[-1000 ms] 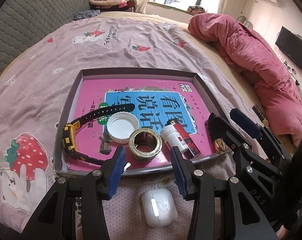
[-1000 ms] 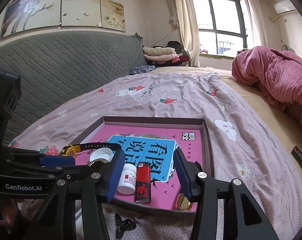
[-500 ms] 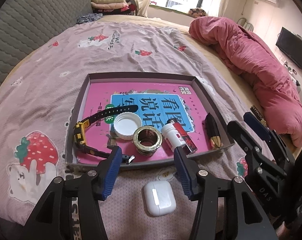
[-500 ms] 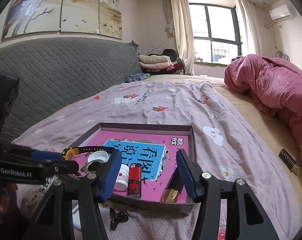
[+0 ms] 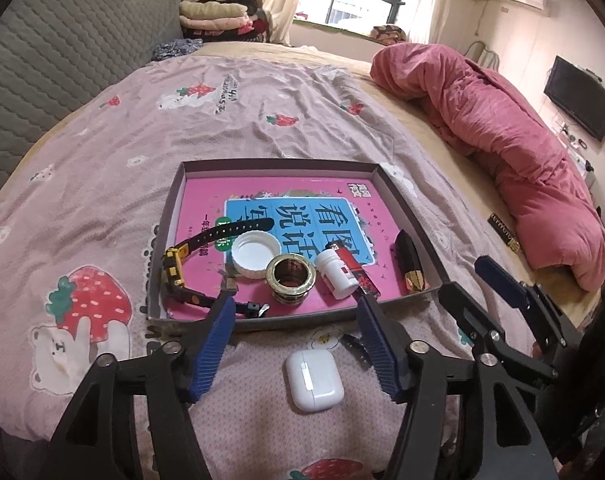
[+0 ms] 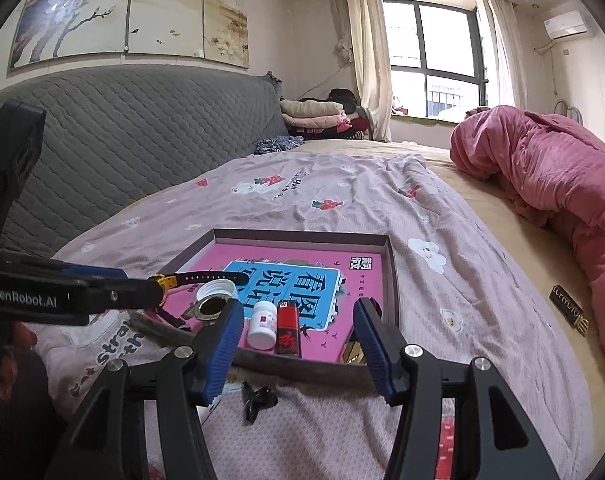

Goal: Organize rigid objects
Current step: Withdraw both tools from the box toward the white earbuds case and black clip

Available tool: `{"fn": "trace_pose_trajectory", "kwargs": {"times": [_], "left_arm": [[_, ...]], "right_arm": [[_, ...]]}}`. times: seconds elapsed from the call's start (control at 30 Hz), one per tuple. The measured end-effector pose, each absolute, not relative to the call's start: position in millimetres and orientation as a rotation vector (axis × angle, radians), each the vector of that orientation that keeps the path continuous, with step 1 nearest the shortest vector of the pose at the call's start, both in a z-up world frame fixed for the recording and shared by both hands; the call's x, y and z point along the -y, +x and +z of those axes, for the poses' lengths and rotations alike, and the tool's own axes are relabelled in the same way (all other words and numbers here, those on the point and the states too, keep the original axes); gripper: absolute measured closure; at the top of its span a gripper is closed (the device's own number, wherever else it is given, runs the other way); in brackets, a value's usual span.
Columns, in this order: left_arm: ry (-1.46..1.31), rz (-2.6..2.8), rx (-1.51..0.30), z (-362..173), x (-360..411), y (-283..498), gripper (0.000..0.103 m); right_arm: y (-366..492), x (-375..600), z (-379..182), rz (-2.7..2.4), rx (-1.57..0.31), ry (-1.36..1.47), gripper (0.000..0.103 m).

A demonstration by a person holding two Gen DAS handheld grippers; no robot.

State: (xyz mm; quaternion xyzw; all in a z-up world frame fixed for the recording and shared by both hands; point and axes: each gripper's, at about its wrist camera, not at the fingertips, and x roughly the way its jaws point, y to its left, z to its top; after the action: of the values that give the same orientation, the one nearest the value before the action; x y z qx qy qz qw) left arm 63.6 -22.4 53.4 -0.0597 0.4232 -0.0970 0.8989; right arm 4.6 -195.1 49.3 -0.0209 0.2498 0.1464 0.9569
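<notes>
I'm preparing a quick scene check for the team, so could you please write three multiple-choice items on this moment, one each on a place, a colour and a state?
1. Where does the white earbud case lie?
A. inside the tray
B. on the bedspread, outside the tray's near wall
C. on the pink duvet

2. What colour is the lighter beside the white pill bottle?
A. red
B. green
C. yellow

3. What is between the left gripper's jaws?
A. the brass ring
B. the watch
C. nothing gripped

Key: 1 B, the case sits on the bedspread in front of the tray. 2 A, its body is red. 3 C, the jaws are opening, touching nothing; the brass ring and watch lie in the tray.
</notes>
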Motion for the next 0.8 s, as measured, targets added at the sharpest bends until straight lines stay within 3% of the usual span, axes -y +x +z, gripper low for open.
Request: {"fn": "trace_pose_trajectory", "kwargs": {"times": [0.8], "left_arm": [[-0.121,-0.247,-0.889,54.1,22.6,29.6,0.032]], "right_arm": [[-29.8,186.7,46.3,0.294,-0.591,-0.104,0.047]]}}
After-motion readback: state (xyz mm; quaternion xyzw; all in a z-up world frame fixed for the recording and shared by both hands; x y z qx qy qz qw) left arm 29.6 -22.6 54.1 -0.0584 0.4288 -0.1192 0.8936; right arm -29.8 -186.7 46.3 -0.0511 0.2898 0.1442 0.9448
